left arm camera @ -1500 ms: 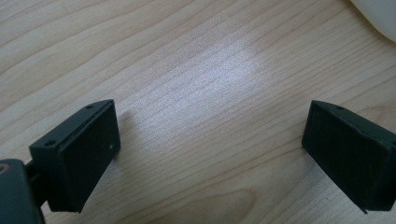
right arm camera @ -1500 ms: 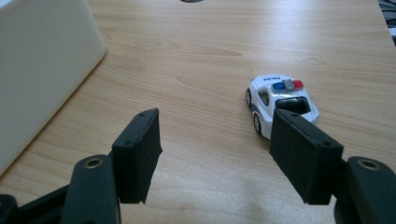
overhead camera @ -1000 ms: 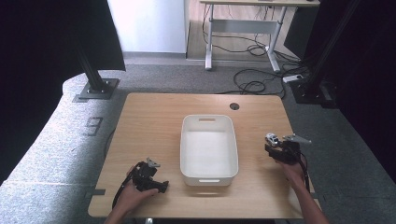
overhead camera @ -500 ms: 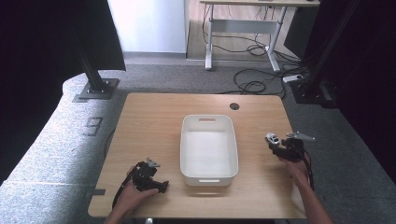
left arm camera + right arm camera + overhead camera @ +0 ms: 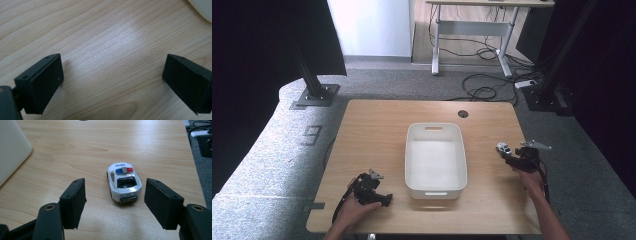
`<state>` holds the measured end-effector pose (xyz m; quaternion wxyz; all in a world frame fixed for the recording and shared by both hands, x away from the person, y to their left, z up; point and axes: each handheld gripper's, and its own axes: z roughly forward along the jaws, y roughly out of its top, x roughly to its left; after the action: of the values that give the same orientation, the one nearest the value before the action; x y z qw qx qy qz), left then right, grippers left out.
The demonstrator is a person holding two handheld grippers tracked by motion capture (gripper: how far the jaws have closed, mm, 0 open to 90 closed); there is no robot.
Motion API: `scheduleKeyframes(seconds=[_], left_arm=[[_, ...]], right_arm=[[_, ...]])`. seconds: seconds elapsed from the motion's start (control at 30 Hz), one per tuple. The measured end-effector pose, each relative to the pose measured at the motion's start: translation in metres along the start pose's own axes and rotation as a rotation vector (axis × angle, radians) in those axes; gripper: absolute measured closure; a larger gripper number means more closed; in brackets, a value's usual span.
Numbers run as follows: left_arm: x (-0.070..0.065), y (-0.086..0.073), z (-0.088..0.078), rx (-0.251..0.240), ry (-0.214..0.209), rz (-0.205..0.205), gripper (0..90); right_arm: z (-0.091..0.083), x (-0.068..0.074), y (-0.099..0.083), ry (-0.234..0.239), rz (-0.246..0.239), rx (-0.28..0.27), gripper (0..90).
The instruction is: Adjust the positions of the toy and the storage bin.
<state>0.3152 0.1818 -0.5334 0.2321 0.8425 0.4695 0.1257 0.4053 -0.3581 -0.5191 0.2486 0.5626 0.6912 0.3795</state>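
A small white toy police car (image 5: pixel 503 148) with red and blue roof lights stands on the wooden table (image 5: pixel 377 130), right of the white tub (image 5: pixel 435 127). In the right gripper view the car (image 5: pixel 123 182) points away from me. Its rear lies between the jaws of my right gripper (image 5: pixel 115 192), which is open, and neither pad touches it. From above, that right gripper (image 5: pixel 510 156) reaches toward the car from the right. My left gripper (image 5: pixel 384 199) rests low at the front left, open over bare wood (image 5: pixel 113 62).
The tub is a rectangular basin with nothing in it. Its corner shows in the left gripper view (image 5: pixel 202 7), its side in the right gripper view (image 5: pixel 12 150). A cable hole (image 5: pixel 463 113) lies at the back. The table edge runs close right of the car.
My right gripper has shifted slightly to the right, away from the tub, with its jaws still wide. The car and my left gripper have stayed where they were.
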Motion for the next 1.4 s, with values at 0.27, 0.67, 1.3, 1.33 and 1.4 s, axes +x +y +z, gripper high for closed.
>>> scheduleKeyframes(seconds=[0.27,0.67,1.3,1.33,1.4], left_arm=[[0.0,0.0,0.0,0.0,-0.001,0.0,3.5],[0.001,0.0,0.001,0.001,-0.003,0.001,2.8],[0.001,0.001,0.001,0.002,-0.002,0.0,2.1],[0.001,0.001,0.001,0.002,-0.002,0.0,2.0],[0.001,0.001,0.001,0.002,-0.001,0.0,1.7]], right_arm=[[0.002,-0.005,0.0,-0.007,0.0,0.002,33.4],[0.007,-0.006,0.004,-0.009,-0.015,0.014,33.4],[0.017,-0.005,0.007,-0.001,-0.012,0.023,33.4],[0.018,-0.005,0.007,-0.001,-0.012,0.026,33.4],[0.019,-0.005,0.007,-0.002,-0.017,0.032,33.4]])
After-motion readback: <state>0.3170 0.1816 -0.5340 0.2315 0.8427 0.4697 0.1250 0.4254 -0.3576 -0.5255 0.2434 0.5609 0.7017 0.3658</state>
